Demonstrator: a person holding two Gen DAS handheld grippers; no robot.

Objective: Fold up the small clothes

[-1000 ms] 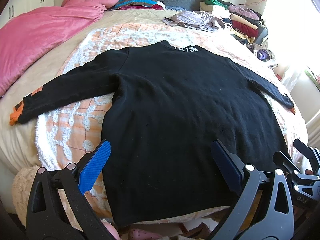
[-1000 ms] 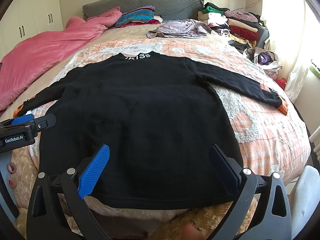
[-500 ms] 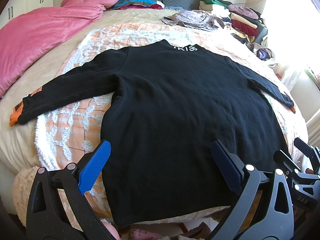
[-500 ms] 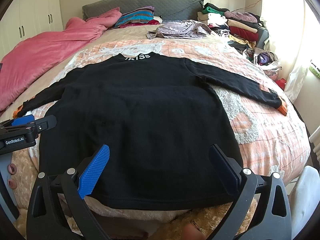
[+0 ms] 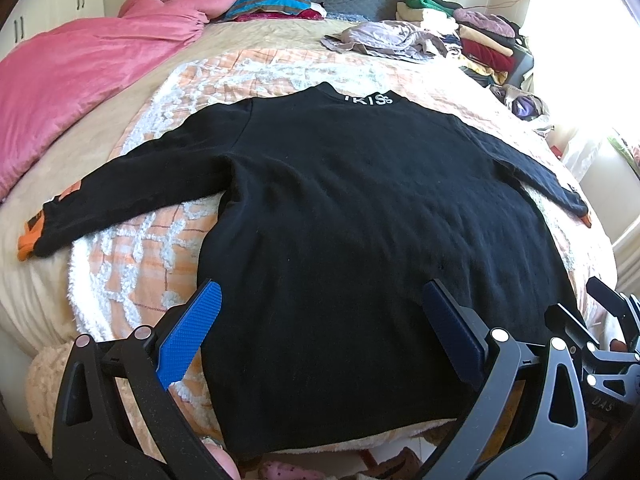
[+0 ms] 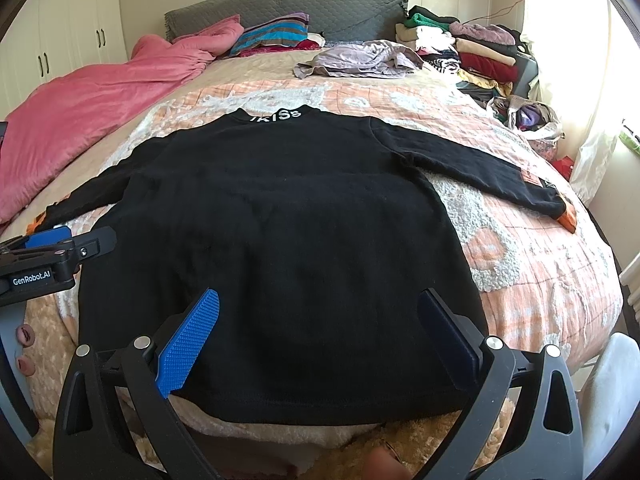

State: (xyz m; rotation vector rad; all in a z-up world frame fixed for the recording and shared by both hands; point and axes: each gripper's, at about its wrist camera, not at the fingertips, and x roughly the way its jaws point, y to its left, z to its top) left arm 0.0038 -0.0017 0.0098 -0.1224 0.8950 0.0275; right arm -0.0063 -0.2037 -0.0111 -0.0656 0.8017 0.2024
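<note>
A black long-sleeved sweater (image 5: 360, 216) lies flat on the bed, collar with white letters at the far end, both sleeves spread out, orange cuffs (image 5: 30, 238). It also shows in the right wrist view (image 6: 288, 248). My left gripper (image 5: 320, 320) is open and empty, held above the sweater's near hem toward its left side. My right gripper (image 6: 318, 322) is open and empty above the hem toward its right side. Each gripper shows at the edge of the other's view: the right gripper (image 5: 608, 320), the left gripper (image 6: 60, 244).
The bed carries an orange-and-white blanket (image 6: 520, 240), a pink duvet (image 5: 80, 72) at the left, a crumpled lilac garment (image 6: 360, 60) near the headboard, and piles of folded clothes (image 6: 472, 48) at the far right. A window lights the right side.
</note>
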